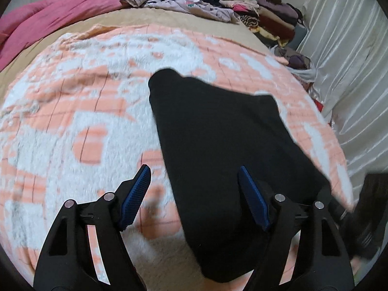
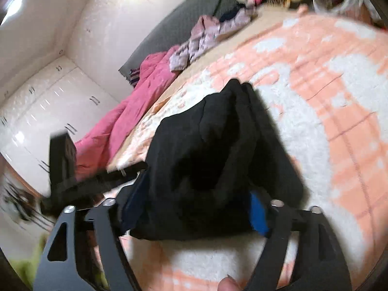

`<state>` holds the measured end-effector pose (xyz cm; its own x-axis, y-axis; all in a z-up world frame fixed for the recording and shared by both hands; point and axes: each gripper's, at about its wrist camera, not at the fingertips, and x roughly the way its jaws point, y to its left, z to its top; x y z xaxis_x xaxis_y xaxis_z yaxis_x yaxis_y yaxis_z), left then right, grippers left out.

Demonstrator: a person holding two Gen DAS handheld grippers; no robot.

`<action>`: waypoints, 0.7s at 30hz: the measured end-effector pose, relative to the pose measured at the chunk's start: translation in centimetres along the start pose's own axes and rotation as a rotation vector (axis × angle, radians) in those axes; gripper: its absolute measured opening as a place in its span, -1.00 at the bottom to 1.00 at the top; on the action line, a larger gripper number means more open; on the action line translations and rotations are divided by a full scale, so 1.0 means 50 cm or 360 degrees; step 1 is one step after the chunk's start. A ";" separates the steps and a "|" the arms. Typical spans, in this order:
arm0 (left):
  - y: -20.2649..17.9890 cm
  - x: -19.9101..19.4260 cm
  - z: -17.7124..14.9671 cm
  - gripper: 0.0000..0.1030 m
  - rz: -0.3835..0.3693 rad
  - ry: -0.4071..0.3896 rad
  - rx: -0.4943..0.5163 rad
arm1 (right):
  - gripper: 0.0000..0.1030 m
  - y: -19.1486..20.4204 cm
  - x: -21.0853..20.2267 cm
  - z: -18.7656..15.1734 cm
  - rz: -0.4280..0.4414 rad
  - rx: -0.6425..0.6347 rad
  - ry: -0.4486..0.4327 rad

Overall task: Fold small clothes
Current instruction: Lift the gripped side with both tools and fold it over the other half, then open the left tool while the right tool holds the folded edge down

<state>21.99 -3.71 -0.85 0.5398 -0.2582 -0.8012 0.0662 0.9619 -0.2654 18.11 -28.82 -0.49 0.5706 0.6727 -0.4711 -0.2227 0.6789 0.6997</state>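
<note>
A black garment lies lengthwise on the peach-and-white fleece blanket, its near end folded over. My left gripper hovers open above that near end: the right pad is over the black cloth, the left pad over bare blanket, and neither presses on it. In the right wrist view the black garment is bunched into folds and sits between the wide jaws of my right gripper. The cloth covers the fingertips, and the blue pads stand apart on either side of it. This view is blurred.
A pink quilt lies along the far left of the bed. Loose lilac clothes and a stack of folded clothes lie at the far end. A white curtain hangs on the right. White wardrobe doors stand beyond the bed.
</note>
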 end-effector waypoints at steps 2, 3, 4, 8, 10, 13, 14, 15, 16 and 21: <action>0.003 0.003 -0.011 0.30 -0.0002 0.0008 0.0011 | 0.56 -0.018 0.020 0.023 0.0029 0.0114 0.0060; 0.002 0.004 -0.015 0.30 -0.0006 0.0011 0.0019 | 0.56 -0.023 0.027 0.032 0.0043 0.0139 0.0077; 0.001 0.004 -0.016 0.30 -0.0002 0.0009 0.0025 | 0.56 -0.026 0.034 0.044 0.0036 0.0147 0.0094; -0.001 0.003 -0.018 0.30 0.0000 0.0009 0.0035 | 0.16 -0.025 0.054 0.063 -0.0038 0.0050 0.0163; -0.003 0.004 -0.017 0.30 -0.0001 0.0009 0.0044 | -0.36 -0.025 0.068 0.069 -0.0082 -0.0009 0.0184; -0.009 0.004 -0.016 0.30 0.0001 0.0012 0.0054 | -0.55 -0.003 0.067 0.070 -0.0100 -0.0148 0.0163; -0.011 0.004 -0.016 0.30 -0.0002 0.0013 0.0056 | -0.57 0.008 0.061 0.072 -0.0115 -0.0209 0.0149; -0.015 0.002 -0.016 0.30 -0.0008 0.0012 0.0064 | -0.58 0.018 0.057 0.074 -0.0132 -0.0267 0.0136; -0.019 0.001 -0.016 0.30 -0.0009 0.0010 0.0073 | -0.58 0.030 0.048 0.075 -0.0150 -0.0333 0.0122; -0.033 0.004 -0.016 0.30 -0.0019 0.0021 0.0113 | -0.59 0.047 0.030 0.076 -0.0277 -0.0534 0.0059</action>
<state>21.32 -5.41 -0.98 0.5273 -0.2707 -0.8054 0.1320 0.9625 -0.2370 21.43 -27.35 2.49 0.5950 0.5447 -0.5910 -0.3751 0.8385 0.3952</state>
